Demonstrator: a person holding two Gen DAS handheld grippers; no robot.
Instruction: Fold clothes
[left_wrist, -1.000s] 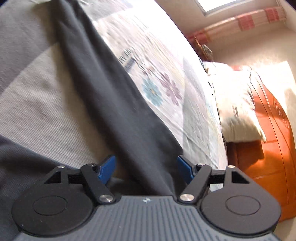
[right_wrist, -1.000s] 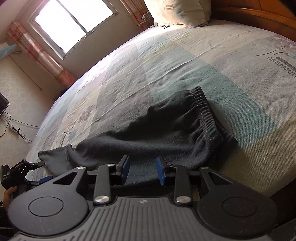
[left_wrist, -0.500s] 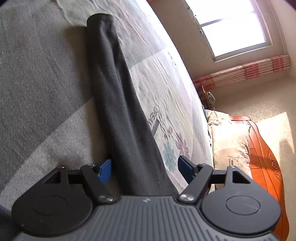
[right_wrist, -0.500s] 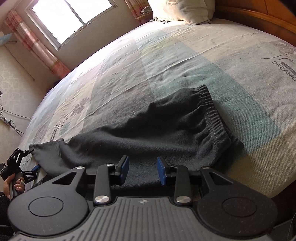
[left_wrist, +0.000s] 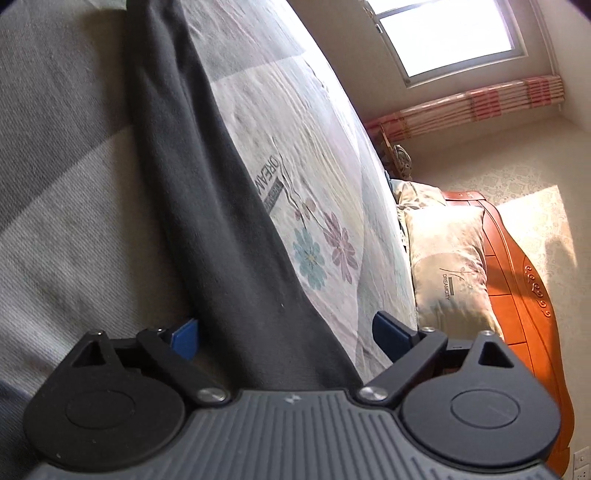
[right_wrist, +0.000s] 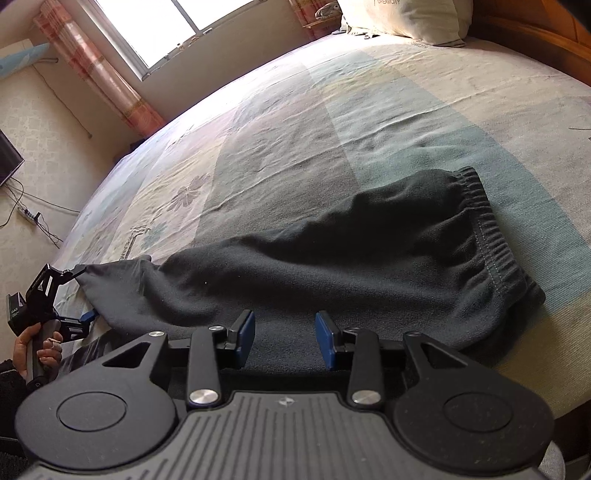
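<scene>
Dark grey trousers (right_wrist: 369, 251) lie flat across the bed, with the elastic waistband (right_wrist: 491, 236) at the right. One leg (left_wrist: 192, 184) runs away from my left gripper (left_wrist: 288, 338) and passes between its blue pads. Those jaws are opening and stand wide, and neither pad presses the cloth. In the right wrist view the left gripper (right_wrist: 85, 293) sits at the leg's hem, held by a hand (right_wrist: 33, 339). My right gripper (right_wrist: 284, 334) hovers over the near edge of the trousers. Its jaws are opening slightly and grip nothing.
The patterned bed sheet (right_wrist: 332, 129) spreads around the trousers. A pillow (left_wrist: 450, 273) leans on the orange wooden headboard (left_wrist: 524, 295). Beyond the bed are a bright window (right_wrist: 155, 22) and a striped curtain (right_wrist: 92, 62). A power strip with cables (right_wrist: 29, 214) lies on the floor.
The left gripper's jaws have spread wider around the trouser leg and its view has swung and dipped. The right gripper has drifted a little along the trousers.
</scene>
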